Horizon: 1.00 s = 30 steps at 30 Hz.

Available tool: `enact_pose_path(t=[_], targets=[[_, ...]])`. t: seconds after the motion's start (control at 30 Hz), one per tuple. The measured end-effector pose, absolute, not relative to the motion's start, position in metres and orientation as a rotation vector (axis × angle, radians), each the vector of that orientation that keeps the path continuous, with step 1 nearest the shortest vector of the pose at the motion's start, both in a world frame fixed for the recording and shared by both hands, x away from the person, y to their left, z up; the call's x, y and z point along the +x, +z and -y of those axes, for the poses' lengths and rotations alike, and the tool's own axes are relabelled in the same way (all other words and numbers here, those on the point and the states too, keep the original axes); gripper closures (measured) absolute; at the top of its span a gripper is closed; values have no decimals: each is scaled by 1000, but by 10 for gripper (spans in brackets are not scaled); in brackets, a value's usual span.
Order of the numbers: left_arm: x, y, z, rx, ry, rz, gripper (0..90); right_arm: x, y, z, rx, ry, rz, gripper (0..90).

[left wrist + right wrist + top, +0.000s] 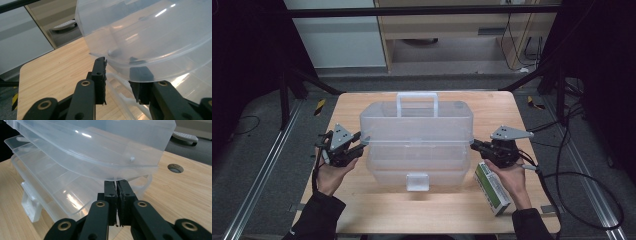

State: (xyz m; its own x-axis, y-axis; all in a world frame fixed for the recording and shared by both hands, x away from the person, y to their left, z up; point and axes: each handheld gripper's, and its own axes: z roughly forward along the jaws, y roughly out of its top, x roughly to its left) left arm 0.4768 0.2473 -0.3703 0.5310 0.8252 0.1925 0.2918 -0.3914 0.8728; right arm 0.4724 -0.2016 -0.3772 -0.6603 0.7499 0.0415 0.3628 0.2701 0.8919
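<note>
On the left of the high view, one left tool (362, 142) sits in a hand (331, 176) that comes up from the near edge of the counter (377, 210), its tips at the left end of the storage box (417, 145). In the left gripper view its two black jaws stand apart, with the box's thin edge flange running between them; one jaw is under the curved lid (150, 35), and whether the pads press on the plastic cannot be told.

In the middle stands the one clear plastic storage box, well onto the wooden counter. It has one carry handle (417, 102) at the far side and one front latch (417, 182) at the near side. Its lid is tilted up off the base (62, 195), leaving a gap along the front; in the right gripper view the base shows ribbed dividers.

On the right, one right tool (474, 145) is held by the other hand (510, 178), its tips at the box's right end. Its two jaws are pressed almost together just below the lid's corner, beside the rim of the base; whether plastic is pinched between them cannot be told.

Just beside that hand lies one green-and-white carton (492, 188) on the counter. One round hole (175, 168) shows in the counter beyond the box.
</note>
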Motion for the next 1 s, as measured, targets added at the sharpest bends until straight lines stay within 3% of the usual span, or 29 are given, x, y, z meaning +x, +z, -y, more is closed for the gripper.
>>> enact_pose_path(t=[0.2, 0.53, 1.0], targets=[[476, -370, -246, 1941, 818, -917, 676, 471, -380, 200, 1011, 1303, -2173, 815], [475, -370, -246, 1949, 818, -921, 677, 473, -394, 203, 1070, 1194, -2205, 657], [475, -370, -246, 1947, 815, -925, 677, 476, -406, 192, 1089, 1131, -2274, 669]])
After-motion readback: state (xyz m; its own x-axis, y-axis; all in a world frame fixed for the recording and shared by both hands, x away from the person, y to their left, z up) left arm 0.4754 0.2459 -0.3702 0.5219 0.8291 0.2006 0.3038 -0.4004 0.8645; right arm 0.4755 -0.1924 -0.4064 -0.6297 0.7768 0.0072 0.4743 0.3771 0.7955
